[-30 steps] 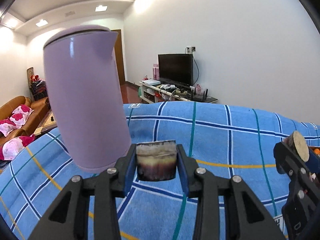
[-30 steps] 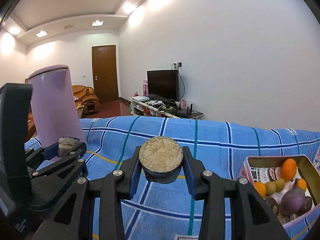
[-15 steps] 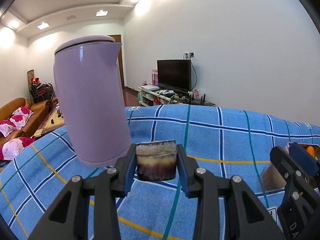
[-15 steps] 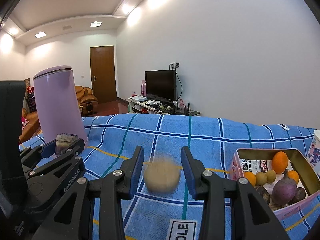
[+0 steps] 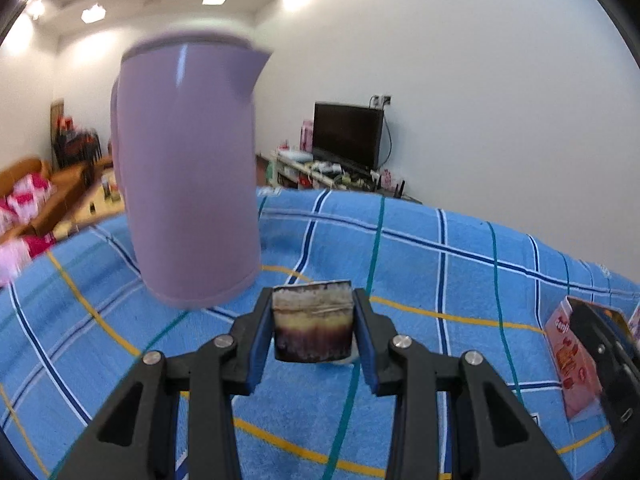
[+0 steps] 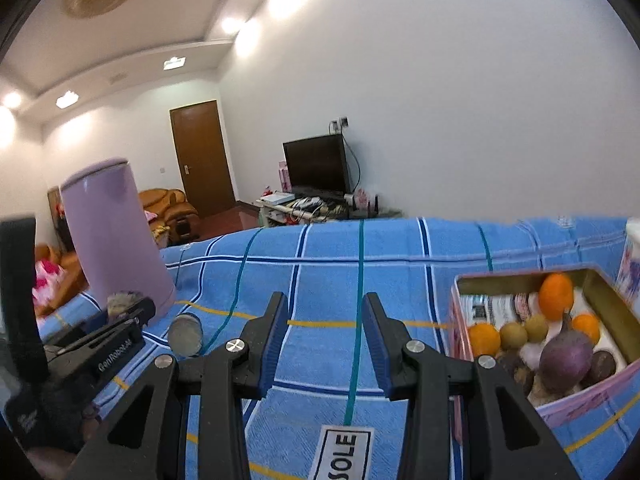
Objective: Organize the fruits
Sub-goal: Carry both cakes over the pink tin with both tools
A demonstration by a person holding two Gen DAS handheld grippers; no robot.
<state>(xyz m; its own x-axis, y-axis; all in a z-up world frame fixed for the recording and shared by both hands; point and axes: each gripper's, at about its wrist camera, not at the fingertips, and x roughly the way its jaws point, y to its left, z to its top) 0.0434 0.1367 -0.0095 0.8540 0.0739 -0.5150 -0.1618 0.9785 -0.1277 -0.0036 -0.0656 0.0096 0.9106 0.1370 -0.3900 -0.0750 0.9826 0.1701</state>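
Note:
My left gripper (image 5: pixel 313 330) is shut on a short cut piece of sugarcane (image 5: pixel 312 326), dark purple skin with a pale cut face, held above the blue checked tablecloth (image 5: pixel 420 280). It also shows at the left of the right wrist view (image 6: pixel 124 312). My right gripper (image 6: pixel 325 340) is open and empty. A second cut sugarcane piece (image 6: pixel 185 335) lies on the cloth to its left, just in front of the left gripper. A pink tin box (image 6: pixel 592 404) at the right holds oranges (image 6: pixel 555 296), a purple fruit (image 6: pixel 566 360) and several small round fruits.
A tall lilac kettle (image 5: pixel 188 172) stands on the cloth at the left, close behind the left gripper; it also shows in the right wrist view (image 6: pixel 116 240). A white patterned container (image 6: pixel 632 268) stands behind the tin. The tin's pink side (image 5: pixel 568 356) shows at right.
My right gripper opened and let go of its sugarcane piece, which dropped onto the cloth and rolled left. The left gripper, still holding its piece, shifted; the kettle now appears further right.

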